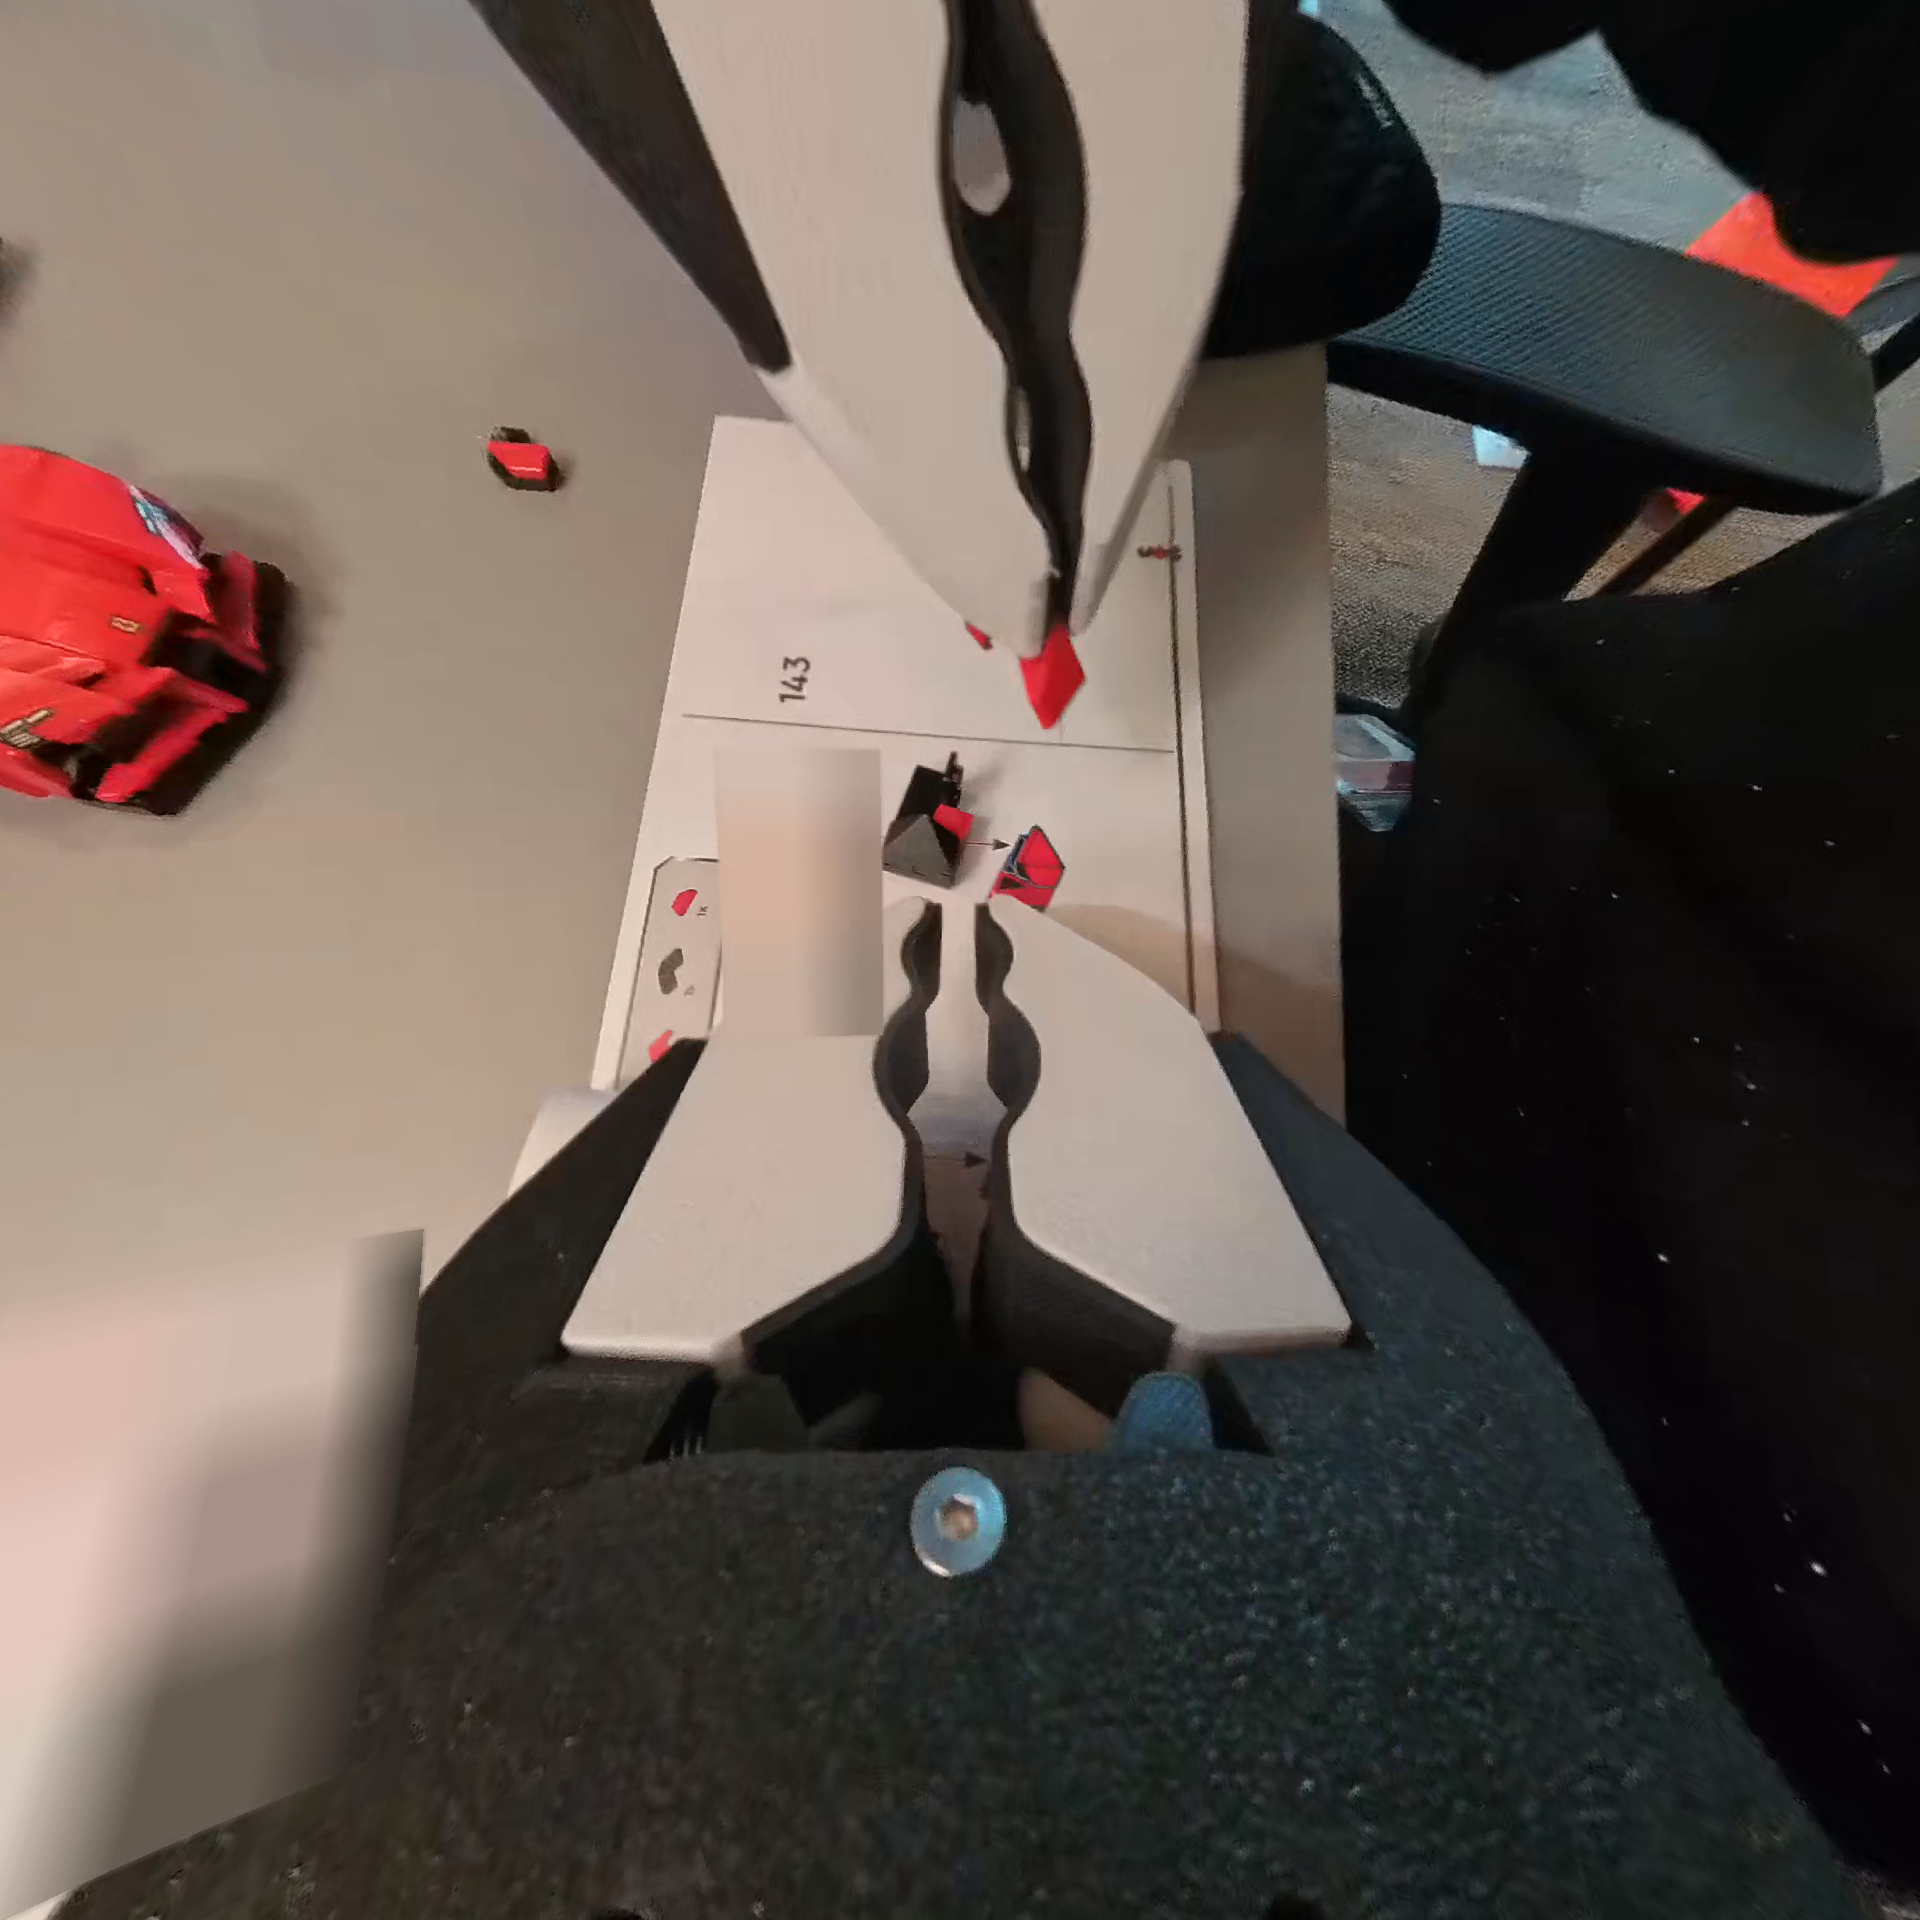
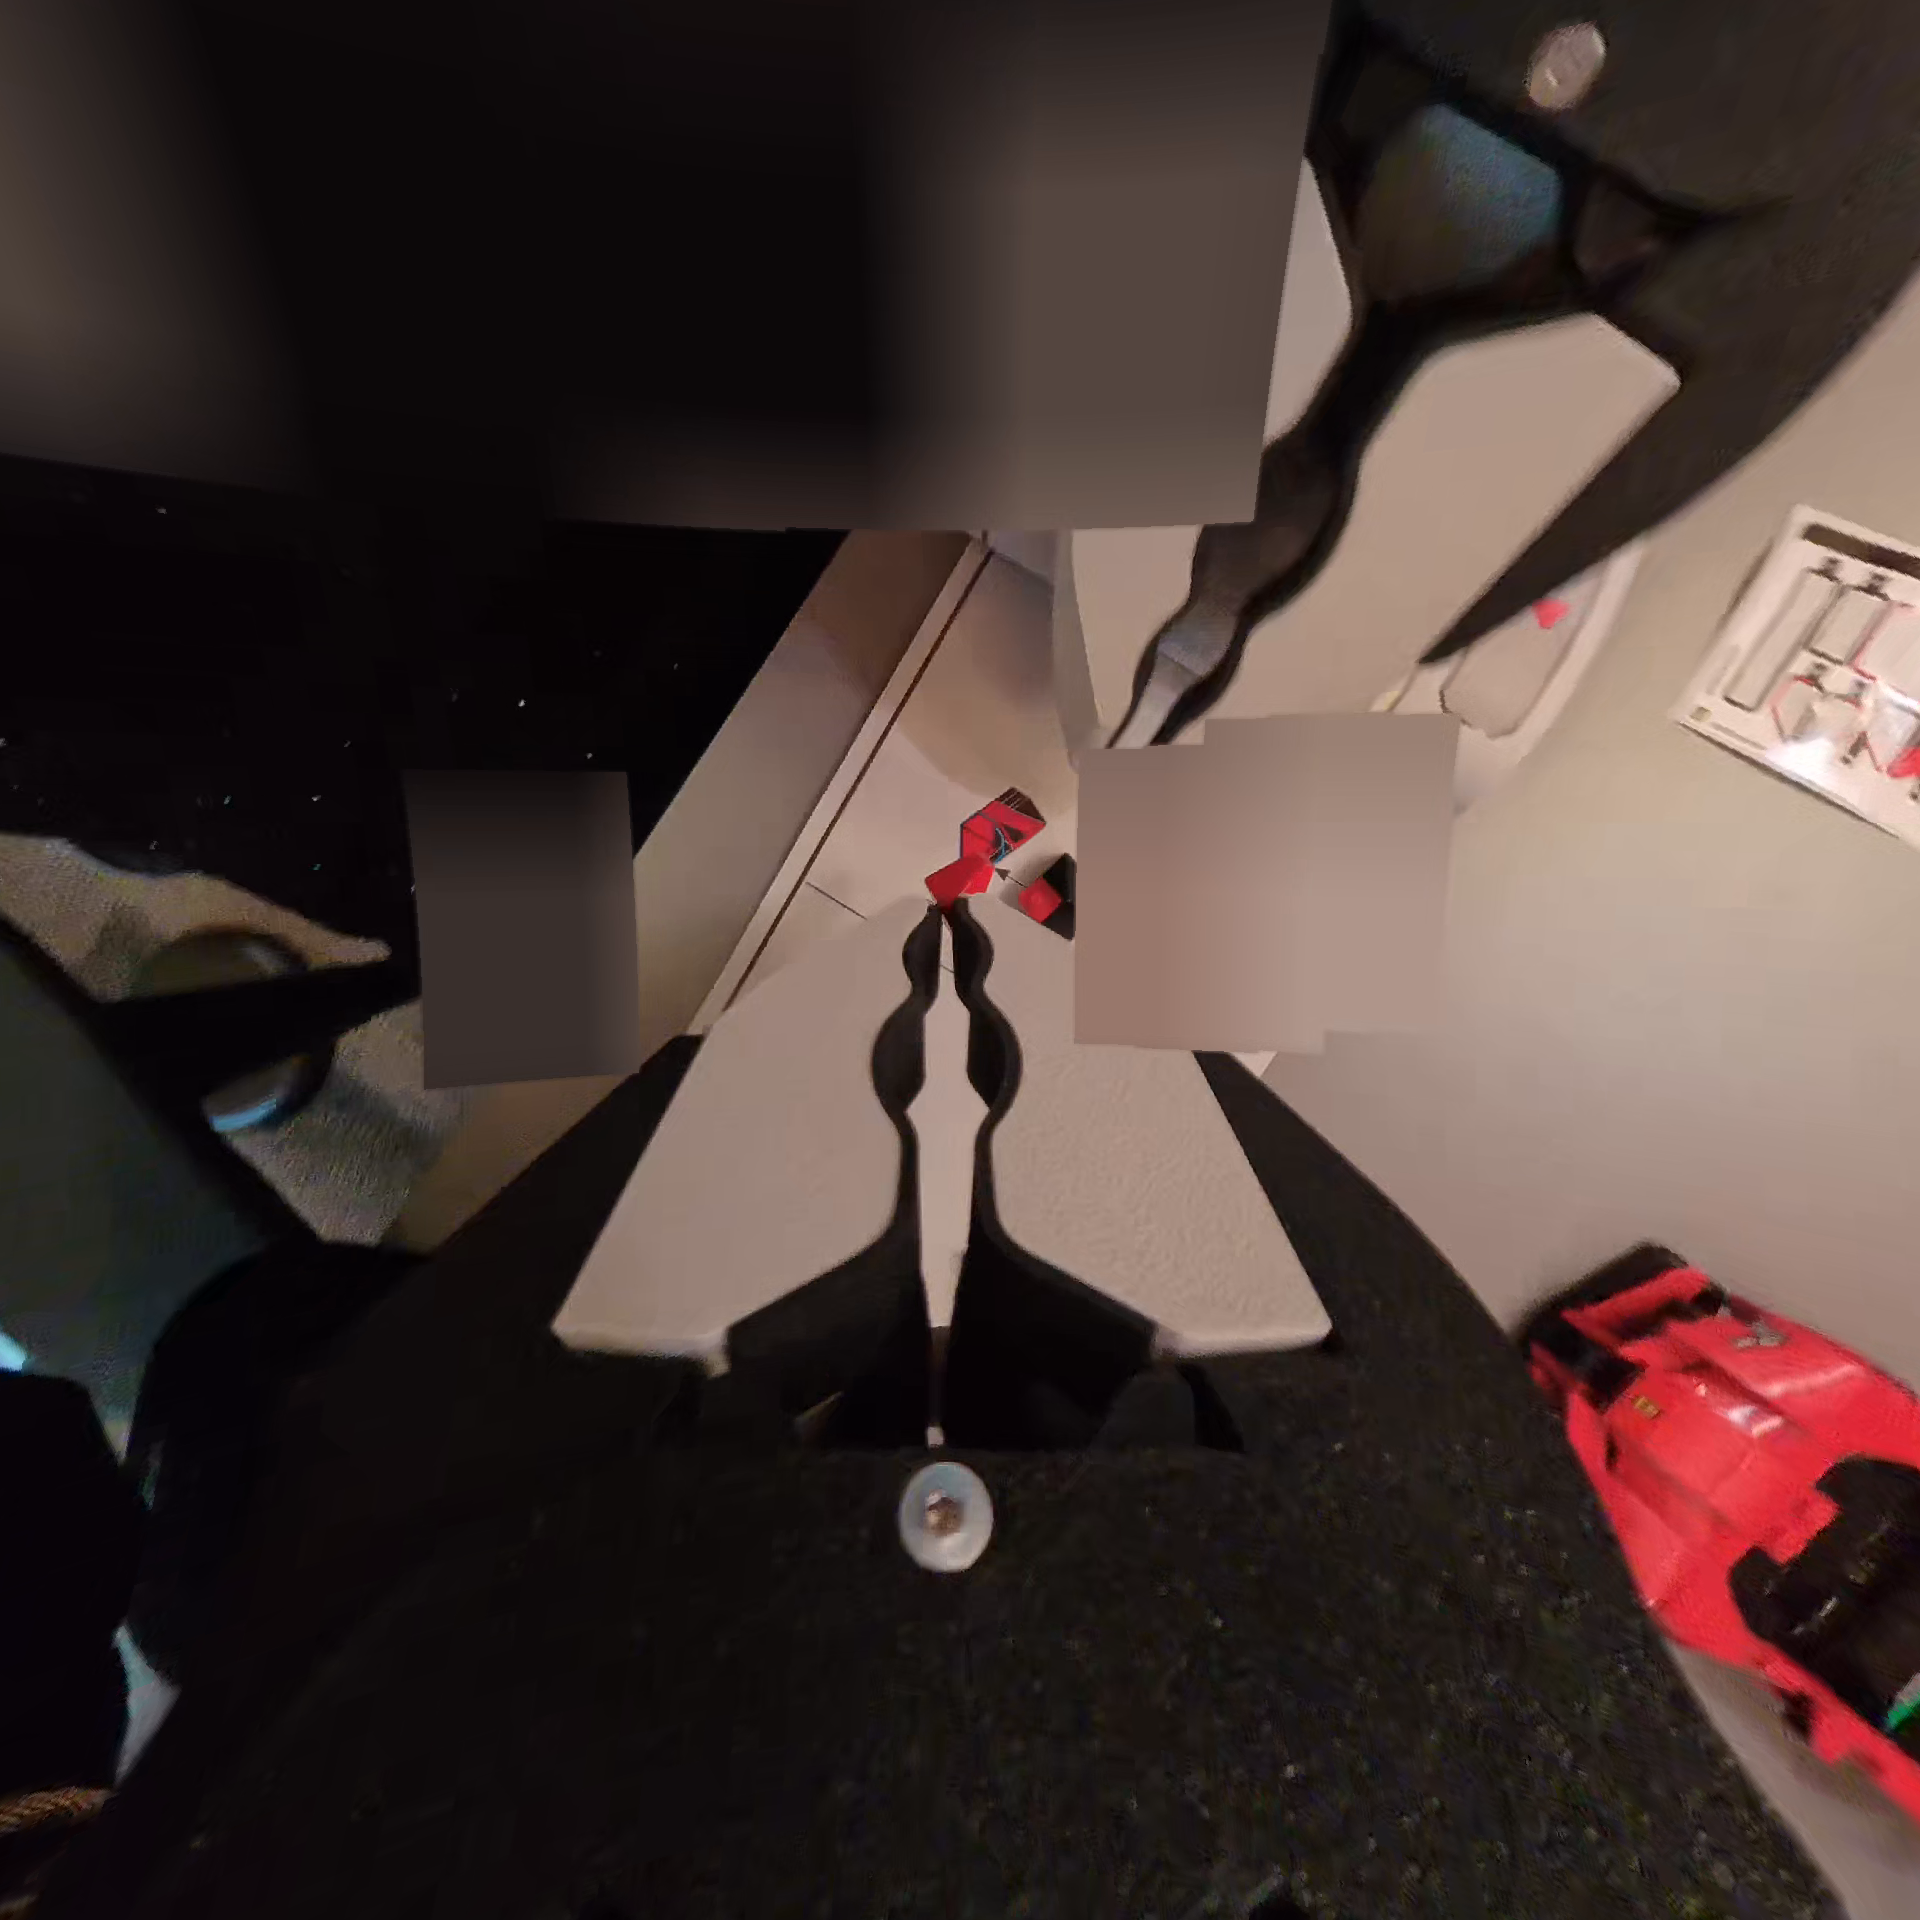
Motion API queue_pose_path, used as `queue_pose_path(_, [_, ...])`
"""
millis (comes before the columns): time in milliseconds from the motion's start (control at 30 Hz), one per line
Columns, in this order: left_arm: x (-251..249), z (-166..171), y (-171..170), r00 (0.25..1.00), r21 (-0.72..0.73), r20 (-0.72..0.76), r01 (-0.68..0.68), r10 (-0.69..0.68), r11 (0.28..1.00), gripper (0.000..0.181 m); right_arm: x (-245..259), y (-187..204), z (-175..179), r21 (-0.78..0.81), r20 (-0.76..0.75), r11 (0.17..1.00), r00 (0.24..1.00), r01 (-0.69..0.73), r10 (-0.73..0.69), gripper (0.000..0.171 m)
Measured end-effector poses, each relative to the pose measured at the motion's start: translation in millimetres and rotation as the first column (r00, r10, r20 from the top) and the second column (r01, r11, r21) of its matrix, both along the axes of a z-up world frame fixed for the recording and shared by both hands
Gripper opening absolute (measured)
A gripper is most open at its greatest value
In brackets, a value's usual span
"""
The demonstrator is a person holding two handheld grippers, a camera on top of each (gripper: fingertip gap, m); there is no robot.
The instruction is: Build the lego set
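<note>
Two grippers over an open instruction booklet (image 1: 935, 582) at the table (image 1: 312, 260) edge. Right gripper (image 2: 948, 912): tips pinched on a small red piece (image 1: 1051, 677), held above the page. Left gripper (image 1: 958, 910): tips narrowly apart, nothing between them, hovering over the printed diagram. Red lego car (image 1: 114, 634): on the table, well apart from the booklet. Small red-and-black piece (image 1: 522, 459): loose between car and booklet.

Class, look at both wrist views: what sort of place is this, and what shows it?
Probably an office or study desk. A light table stands on carpet, with a black mesh chair beside it, and a booklet lies open near a red model car.
</note>
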State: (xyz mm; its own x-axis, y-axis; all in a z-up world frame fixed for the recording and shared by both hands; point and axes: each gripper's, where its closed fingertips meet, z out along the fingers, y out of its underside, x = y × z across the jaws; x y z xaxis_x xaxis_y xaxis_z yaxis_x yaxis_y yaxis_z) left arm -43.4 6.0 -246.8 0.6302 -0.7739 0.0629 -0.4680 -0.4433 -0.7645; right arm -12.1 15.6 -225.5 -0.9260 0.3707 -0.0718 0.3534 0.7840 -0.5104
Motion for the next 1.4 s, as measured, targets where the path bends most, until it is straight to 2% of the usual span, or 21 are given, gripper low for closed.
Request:
queue_pose_path(133, [4, -9, 3, 1.0, -0.027, 0.013, 0.006, -0.006, 1.0, 0.007, 0, 9, -13, 0.147, 0.085, 0.982, 0.991, -0.116, 0.104, 0.002])
queue_pose_path(267, [5, -14, 3, 1.0, -0.023, 0.009, 0.023, -0.022, 0.999, 0.009, -3, 14, -16, 0.286, 0.056, 0.917, 0.96, -0.278, 0.273, 0.002])
queue_pose_path(500, [2, -9, 6, 0.996, -0.015, 0.081, 0.042, -0.041, 0.999, 0.008, -9, 15, -13, 0.494, 0.05, 0.682, 0.8, -0.539, 0.597, 0.002])
queue_pose_path(600, [2, -9, 7, 0.995, -0.031, 0.092, 0.044, -0.041, 0.999, 0.007, -14, 12, -13, 0.498, 0.008, 0.637, 0.738, -0.589, 0.675, 0.002])
queue_pose_path(700, [3, -12, 7, 0.995, -0.04, 0.084, 0.053, -0.049, 0.998, 0.006, -18, 8, -16, 0.487, -0.042, 0.624, 0.697, -0.611, 0.716, 0.002])
queue_pose_path(1167, [4, -15, 5, 0.995, -0.067, 0.078, 0.071, -0.066, 0.995, 0.004, -13, 12, -27, 0.494, -0.014, 0.541, 0.616, -0.68, 0.787, 0.002])
queue_pose_path(1400, [4, -16, 5, 0.995, -0.078, 0.074, 0.072, -0.067, 0.994, 0.003, -15, 9, -30, 0.457, -0.007, 0.525, 0.587, -0.718, 0.809, 0.002])
